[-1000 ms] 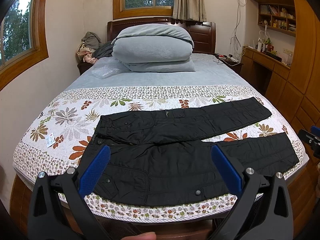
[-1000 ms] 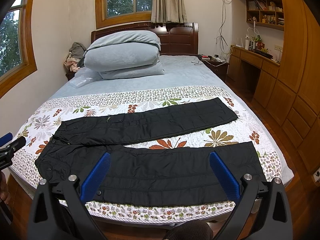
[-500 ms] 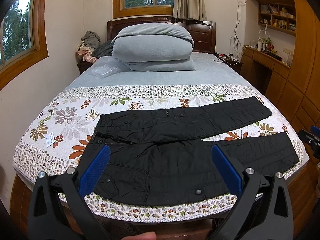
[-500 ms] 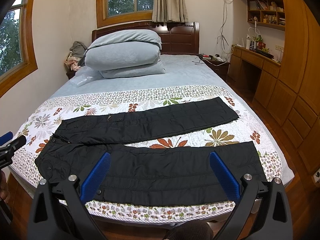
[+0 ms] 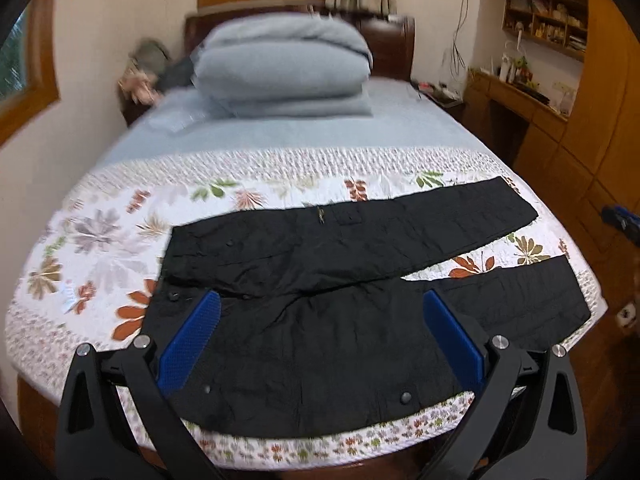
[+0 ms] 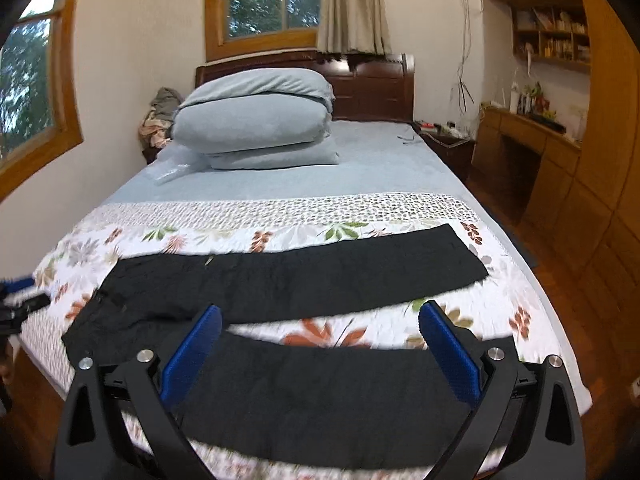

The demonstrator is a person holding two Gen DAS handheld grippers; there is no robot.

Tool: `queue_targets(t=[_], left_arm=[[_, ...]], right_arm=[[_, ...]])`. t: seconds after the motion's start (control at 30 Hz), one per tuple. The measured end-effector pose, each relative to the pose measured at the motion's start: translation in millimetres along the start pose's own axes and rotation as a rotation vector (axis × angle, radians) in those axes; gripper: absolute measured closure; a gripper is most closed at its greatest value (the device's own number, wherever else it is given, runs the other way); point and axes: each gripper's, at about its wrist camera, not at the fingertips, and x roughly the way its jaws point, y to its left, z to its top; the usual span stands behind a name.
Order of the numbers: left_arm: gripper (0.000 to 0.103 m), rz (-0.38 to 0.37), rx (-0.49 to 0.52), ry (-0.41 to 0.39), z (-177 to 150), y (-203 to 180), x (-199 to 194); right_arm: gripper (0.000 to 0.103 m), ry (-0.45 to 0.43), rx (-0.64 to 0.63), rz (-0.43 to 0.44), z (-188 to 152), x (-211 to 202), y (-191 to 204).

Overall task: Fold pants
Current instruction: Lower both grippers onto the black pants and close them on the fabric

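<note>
Black padded pants [image 5: 328, 304] lie flat across floral quilt [image 5: 100, 240] at bed foot, legs splayed apart. Your left gripper [image 5: 320, 336] and right gripper [image 6: 320, 344]: fingers wide apart, holding nothing. Risks: slick fabric slipping; single-layer pinch; near leg sliding off edge.

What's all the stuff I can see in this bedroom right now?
pants: one, black, spread flat on the floral quilt at the bed's near end, legs apart
floral quilt: one, white with leaf print, covering the bed's near half
duvet: one, pale blue, folded and stacked by the headboard
clothes heap: one, mixed colours, left of the headboard
desk: one, wooden, right wall, small items on top
left gripper: one, black with blue pads, open above the waist end
right gripper: one, same, open above the near leg
</note>
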Motion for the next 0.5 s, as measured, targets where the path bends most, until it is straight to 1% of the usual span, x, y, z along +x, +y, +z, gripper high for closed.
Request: queue_targets(t=[0.03,0.07,0.13,0.17,0.2,0.23,0.27,0.3,0.33,0.4,0.43,0.5], left_arm=[[0.002,0.007,-0.009,0.043,13,12,19],[0.002,0.011,-0.021,0.081,24,24,38],[0.002,0.004,-0.055,0.157,45,51,78],[0.002,0.002,-0.076,0.205,52,67,101],[0.002,0.02,-0.092,0.252,59,80,122],[0.002,0.022,-0.111,0.311,66,98,151],[0.002,0.031,-0.129,0.352,70,111,170],[0.002,0.06,-0.143,0.387,73,123,189],[0.002,0.062,-0.162,0.434,76,140,211],[0.002,0.051,-0.21,0.503,79,164,243],[0.002,0.047,-0.252,0.538,80,178,260],[0.002,0.015,-0.327,0.586,80,199,283]], right_arm=[[0.003,0.035,0.002,-0.012,15,20,-15],[0.003,0.094,0.02,-0.034,36,53,-39],[0.003,0.177,0.046,-0.054,57,96,-72],[0.003,0.249,0.065,-0.052,71,135,-99],[0.003,0.291,0.08,-0.034,76,156,-114],[0.003,0.362,0.113,0.001,85,191,-140],[0.003,0.404,0.127,0.024,89,211,-153],[0.003,0.446,0.135,0.02,94,238,-172],[0.003,0.465,0.141,0.006,97,254,-186],[0.003,0.522,0.171,0.01,104,300,-217],[0.003,0.547,0.194,0.02,106,321,-231],[0.003,0.573,0.209,0.045,109,352,-246]])
